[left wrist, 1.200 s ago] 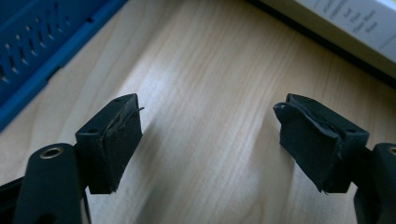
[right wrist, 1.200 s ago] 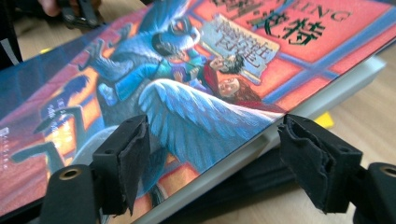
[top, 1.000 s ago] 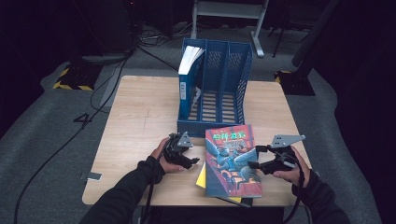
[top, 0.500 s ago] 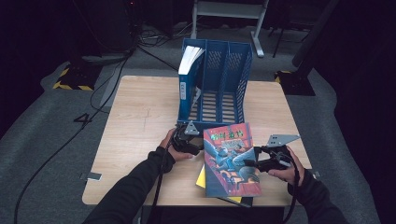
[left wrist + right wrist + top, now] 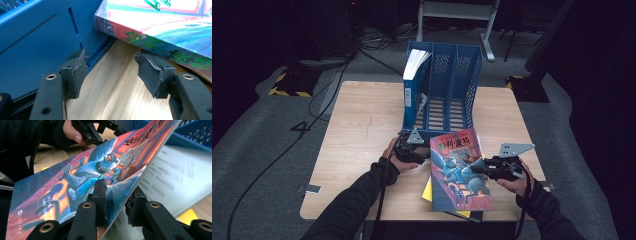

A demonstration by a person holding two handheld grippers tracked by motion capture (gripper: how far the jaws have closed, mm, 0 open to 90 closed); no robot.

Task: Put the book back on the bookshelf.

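On the table [image 5: 362,120] in the high view, one blue rack [image 5: 444,85] with three slots stands at the far side, with one book upright in its left slot. Before it a stack lies flat: the colourful book [image 5: 459,170] on top, a yellow one [image 5: 428,191] and a dark one beneath. The left gripper [image 5: 424,156] sits at the top book's left edge, the right gripper [image 5: 477,170] at its right edge.

In the left gripper view, the jaws have just been closing yet stand apart over bare wood, nothing between them; the spine [image 5: 155,47] lies just beyond the right pad [image 5: 150,72].

In the right gripper view, the jaws have just been closing and now clamp the front cover [image 5: 75,185], lifted off the white pages [image 5: 172,175]. I judge that the step goes best if the right gripper takes more than the cover and the left closes on the spine, so that the book lifts level.
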